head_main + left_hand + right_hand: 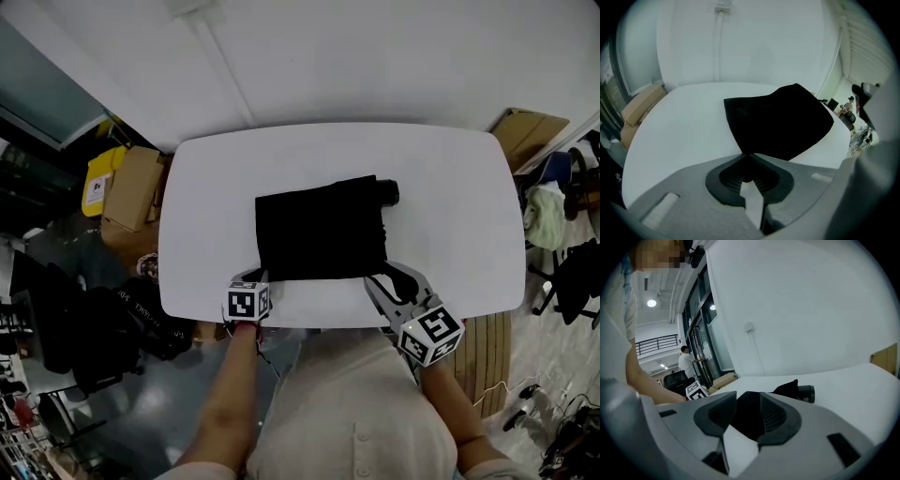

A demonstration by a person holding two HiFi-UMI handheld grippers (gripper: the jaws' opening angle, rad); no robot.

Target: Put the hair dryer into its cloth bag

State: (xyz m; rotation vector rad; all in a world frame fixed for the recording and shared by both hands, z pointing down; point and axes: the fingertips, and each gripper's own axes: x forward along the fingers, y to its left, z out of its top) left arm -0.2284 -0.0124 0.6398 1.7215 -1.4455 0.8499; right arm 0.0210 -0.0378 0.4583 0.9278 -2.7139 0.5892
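Observation:
A black cloth bag (319,230) lies flat in the middle of the white table (450,187). The hair dryer's dark nozzle (387,192) sticks out of the bag's far right corner, and the rest of the dryer is hidden inside. My left gripper (255,275) is at the bag's near left corner. In the left gripper view the left gripper (746,157) is shut on that corner of the bag (780,122). My right gripper (382,277) is at the near right corner. Bulky black fabric (747,411) fills its jaws, and the pads press on it. The nozzle (806,393) shows beyond.
Cardboard boxes (131,187) and a yellow item (97,185) stand on the floor to the table's left. A flat cardboard piece (530,131) and a chair with clothes (562,220) are at the right. Both grippers work at the table's near edge (319,319), close to my body.

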